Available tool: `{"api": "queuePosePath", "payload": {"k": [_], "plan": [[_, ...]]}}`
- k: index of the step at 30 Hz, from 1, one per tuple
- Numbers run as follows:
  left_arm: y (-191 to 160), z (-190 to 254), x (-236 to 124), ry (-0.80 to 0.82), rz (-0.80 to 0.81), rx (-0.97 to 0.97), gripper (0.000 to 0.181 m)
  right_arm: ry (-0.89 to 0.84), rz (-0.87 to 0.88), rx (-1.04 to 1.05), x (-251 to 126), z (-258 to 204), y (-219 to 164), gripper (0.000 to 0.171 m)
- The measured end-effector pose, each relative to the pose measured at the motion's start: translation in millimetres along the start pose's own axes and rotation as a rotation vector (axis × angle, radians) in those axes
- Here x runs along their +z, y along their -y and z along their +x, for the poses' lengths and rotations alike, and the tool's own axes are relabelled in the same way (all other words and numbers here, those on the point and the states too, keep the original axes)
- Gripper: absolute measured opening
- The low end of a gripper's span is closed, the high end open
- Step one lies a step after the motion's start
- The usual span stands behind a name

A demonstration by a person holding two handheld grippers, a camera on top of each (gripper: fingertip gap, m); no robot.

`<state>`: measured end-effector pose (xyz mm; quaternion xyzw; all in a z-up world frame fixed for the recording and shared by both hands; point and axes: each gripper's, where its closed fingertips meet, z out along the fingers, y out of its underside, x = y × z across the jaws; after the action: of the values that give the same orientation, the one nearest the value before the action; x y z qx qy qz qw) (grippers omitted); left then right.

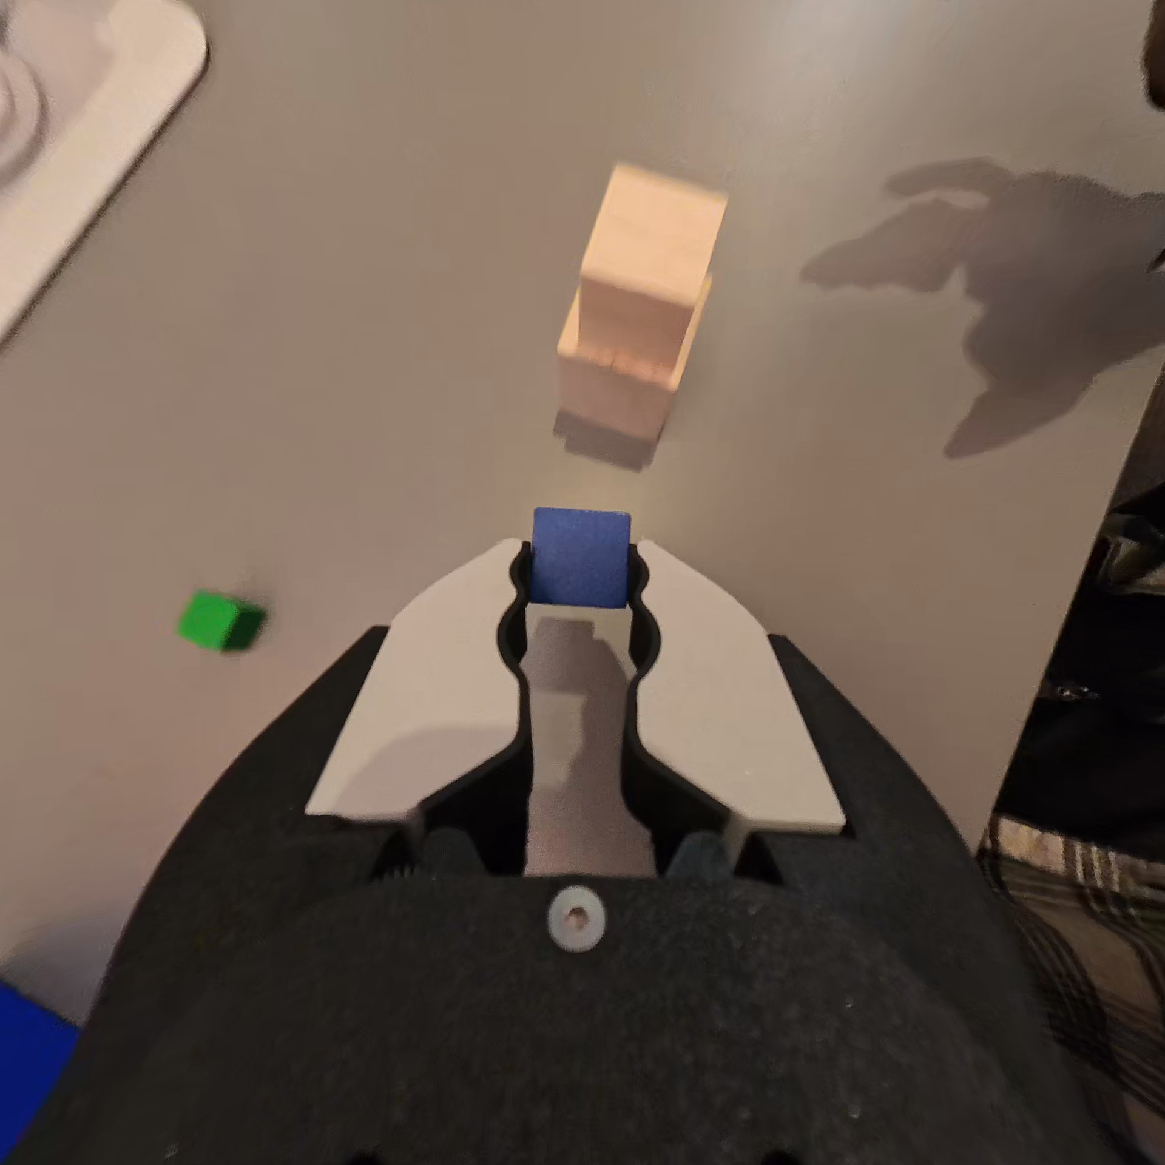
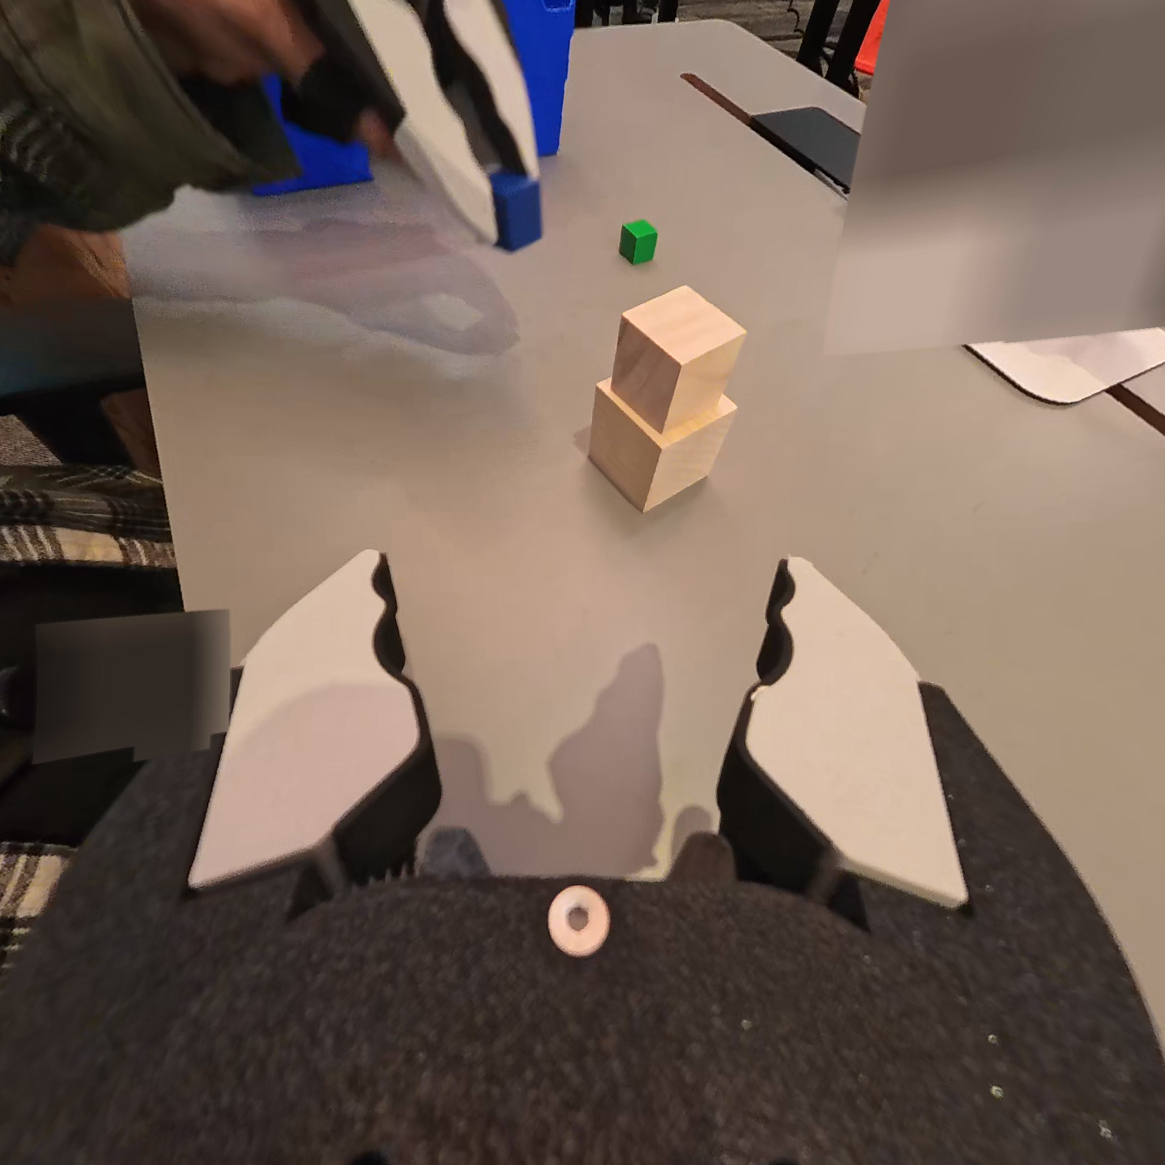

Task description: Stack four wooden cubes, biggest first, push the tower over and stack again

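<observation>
- Holding one blue cube (image 1: 580,560) in my left gripper (image 1: 580,567): its two fingers (image 1: 441,668) are closed onto the cube's sides, and the cube sits at their very tips, lifted clear of the grey table (image 1: 315,378).
- My right gripper (image 2: 583,605) has nothing in it; its two fingers (image 2: 321,712) stand wide apart above bare table (image 2: 882,567), with their shadow lying between them.
- Next out from the right gripper I count two plain wooden cubes stacked: the larger cube (image 2: 655,454) sits on the table and the smaller cube (image 2: 678,356) rests on top of it, turned a little off square.
- In the left wrist view that same two-cube stack (image 1: 637,309) stands straight ahead of the blue cube, apart from it.
- One small green cube (image 2: 638,241) lies alone on the table beyond the stack, near the held blue cube (image 2: 518,211) in the right wrist view; from the left it lies off to the side (image 1: 220,621).
- That makes four cubes: two wooden, one blue, one green.
- Farthest back is a blue plastic stand (image 2: 542,69), and a white board (image 2: 1065,372) sits at the table's edge.
</observation>
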<state>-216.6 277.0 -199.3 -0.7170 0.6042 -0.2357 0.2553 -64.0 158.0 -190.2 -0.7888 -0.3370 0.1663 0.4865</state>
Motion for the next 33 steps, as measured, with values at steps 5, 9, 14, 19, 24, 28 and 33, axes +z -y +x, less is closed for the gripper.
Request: {"api": "queuePosePath", "payload": {"k": [5,9,14,19,24,28,33], "plan": [[62.8,7.0,15.7,-0.010,-0.088,0.170,0.028,-0.013,-0.014,-0.013,-3.6,1.2,-2.2,0.110],[84.8,14.8,36.4,-0.064,-0.124,0.187,0.028,-0.021,-0.002,0.000,-9.4,4.8,-2.8,0.110],[87.8,21.2,51.0,-0.102,-0.140,0.170,0.028,-0.024,0.009,0.013,-13.7,9.4,-5.1,0.109],[91.9,21.7,57.1,-0.114,-0.140,0.160,0.028,-0.007,0.007,0.025,-11.0,9.3,-7.8,0.108],[87.6,23.2,62.2,-0.121,-0.162,0.174,0.028,-0.011,0.006,0.023,-11.1,9.2,-7.1,0.108],[85.4,25.1,63.8,-0.127,-0.155,0.183,0.028,-0.010,0.007,0.025,-10.6,9.5,-7.6,0.108],[85.4,23.8,64.1,-0.124,-0.143,0.194,0.028,-0.004,0.007,0.022,-9.4,7.8,-7.0,0.109]]}}
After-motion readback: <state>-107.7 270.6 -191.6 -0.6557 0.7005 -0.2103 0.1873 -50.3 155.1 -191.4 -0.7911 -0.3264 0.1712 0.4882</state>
